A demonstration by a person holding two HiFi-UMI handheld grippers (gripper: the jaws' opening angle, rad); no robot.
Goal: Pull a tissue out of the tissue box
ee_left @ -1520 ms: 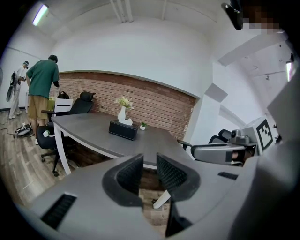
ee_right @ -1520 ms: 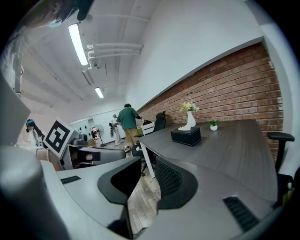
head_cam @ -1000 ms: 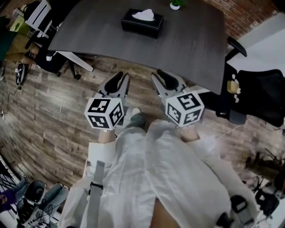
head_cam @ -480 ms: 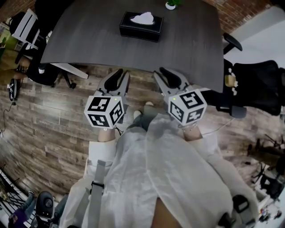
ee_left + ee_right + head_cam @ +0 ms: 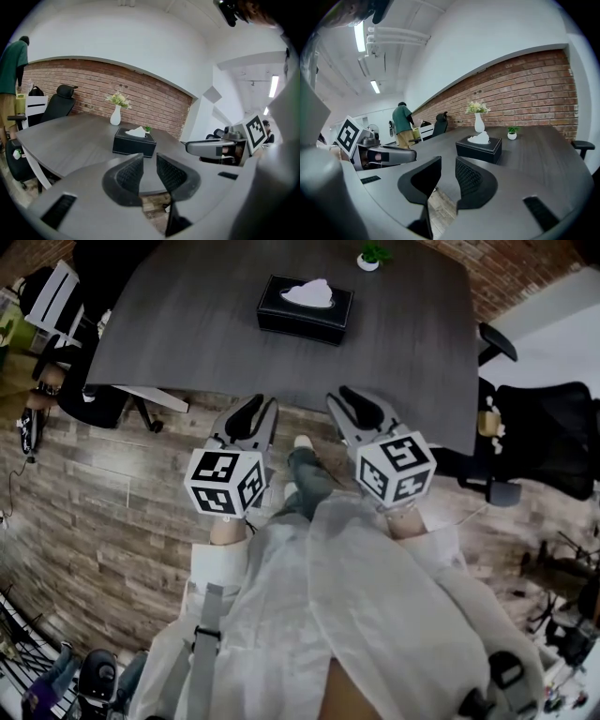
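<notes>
1. holding the left gripper (image 5: 260, 407) out over the wood plank floor (image 5: 94, 474), just short of the near edge of the dark grey table (image 5: 206, 343), nose pointing toward the table
2. showing its two ribbed jaws only a little apart in the left gripper (image 5: 149, 161) view, a narrow gap with nothing clamped, just table edge and floor visible through it
3. holding the right gripper (image 5: 356, 401) beside it at about the same level, likewise short of the table edge
4. standing with jaws narrowly parted there too, as read in the right gripper (image 5: 447, 164) view, gripping nothing
5. carrying a marker cube (image 5: 225, 482) at the back of the left gripper and another marker cube (image 5: 396, 466) on the right one, each sitting just ahead of a white sleeve (image 5: 220, 568)
6. sitting well apart from both grippers, on the far half of the table: the black tissue box (image 5: 305, 315), lying flat and untouched
7. poking up out of the slot in the box top: a white tissue (image 5: 311, 293), crumpled into a small peak
8. standing behind the box in both gripper views: a white vase (image 5: 115, 116) with pale flowers, in front of a brick wall (image 5: 84, 89)
9. resting near the table's far edge: a small potted plant (image 5: 372, 256)
10. standing off to the table's left end, beside black chairs: a person in a green top (image 5: 11, 70)
11. sitting to the right of the table: a black office chair (image 5: 553, 442)
</notes>
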